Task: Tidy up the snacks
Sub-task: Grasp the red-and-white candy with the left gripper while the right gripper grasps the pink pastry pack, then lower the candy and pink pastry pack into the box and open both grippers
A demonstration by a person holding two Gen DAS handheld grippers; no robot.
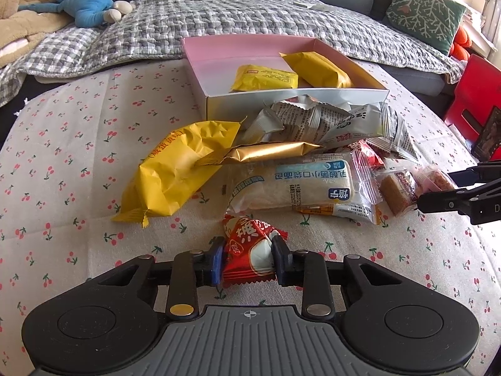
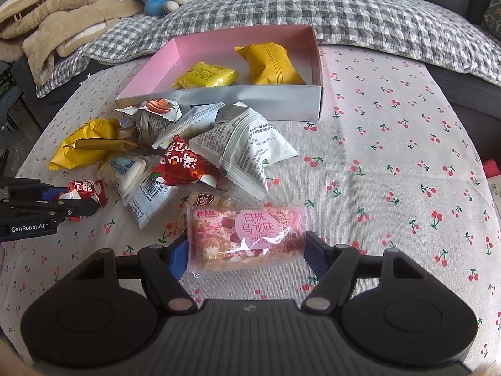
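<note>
Left tool clamped on a small red snack packet at the near edge of the pile on the cherry-print table. Right tool straddles a pink peach-oolong bar, pads touching both ends. Behind, the pink box holds two yellow packets.

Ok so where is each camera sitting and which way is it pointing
Left wrist: on the left tongs, angled down over the cherry tablecloth toward the pink box; its pads pinch a red snack packet.
Right wrist: on the right tongs, same downward look; a pink peach bar lies between its fingers.
Shared: box, snack pile, grey checked blanket, and each other's tongs at the frame edge.
</note>
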